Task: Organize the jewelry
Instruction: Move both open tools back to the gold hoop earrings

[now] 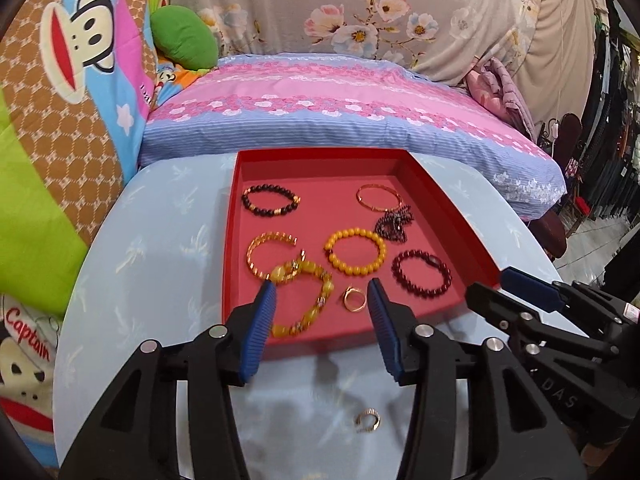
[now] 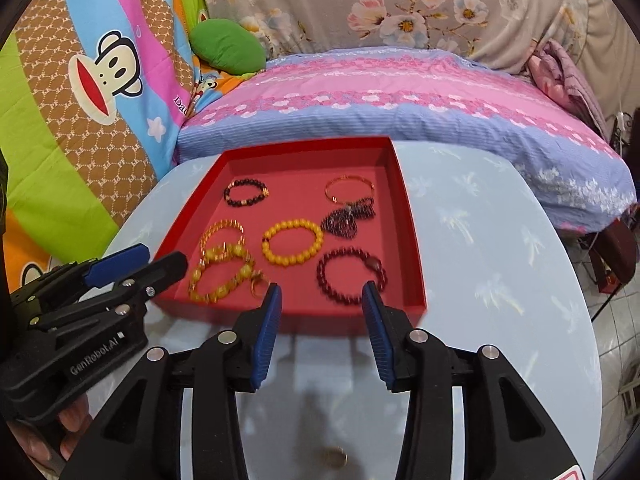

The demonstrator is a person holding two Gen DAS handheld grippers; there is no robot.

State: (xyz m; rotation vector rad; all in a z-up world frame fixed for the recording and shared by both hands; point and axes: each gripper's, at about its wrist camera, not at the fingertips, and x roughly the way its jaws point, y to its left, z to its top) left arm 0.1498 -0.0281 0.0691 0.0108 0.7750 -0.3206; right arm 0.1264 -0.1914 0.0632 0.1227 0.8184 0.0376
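While both grippers hovered over the near edge of the red tray (image 1: 236,240), nothing was between their blue pads. In the left wrist view, the left gripper (image 1: 322,288) filled the lower middle of the frame with its jaws apart and empty, and its tips stood in front of the tray's near part. The right gripper (image 2: 320,292) looked the same in the right wrist view, jaws apart and holding nothing; in the left wrist view it showed at the lower right of the frame.

The tray sat on a pale blue table (image 1: 160,208) in the centre of both frames. Inside it, a black bead bracelet (image 1: 270,200) lay at the upper left and a thin gold bangle (image 1: 378,197) at the upper right, with a dark bead chain (image 1: 394,226) bunched just below the bangle and touching it. In the middle lay a round yellow bead bracelet (image 1: 355,251), and a dark red bead bracelet (image 1: 422,274) was to its right. At the left, a gold link bracelet (image 1: 268,252) overlapped a bigger yellow stone bracelet (image 1: 308,300) below it. A small gold ring (image 1: 354,299) rested in the tray near the front wall, between the tips of the left gripper in that view.

Another gold ring (image 1: 368,422) lay on the table outside the tray, at the bottom middle of the frame. Behind the table was a pink and blue bed (image 1: 340,100).
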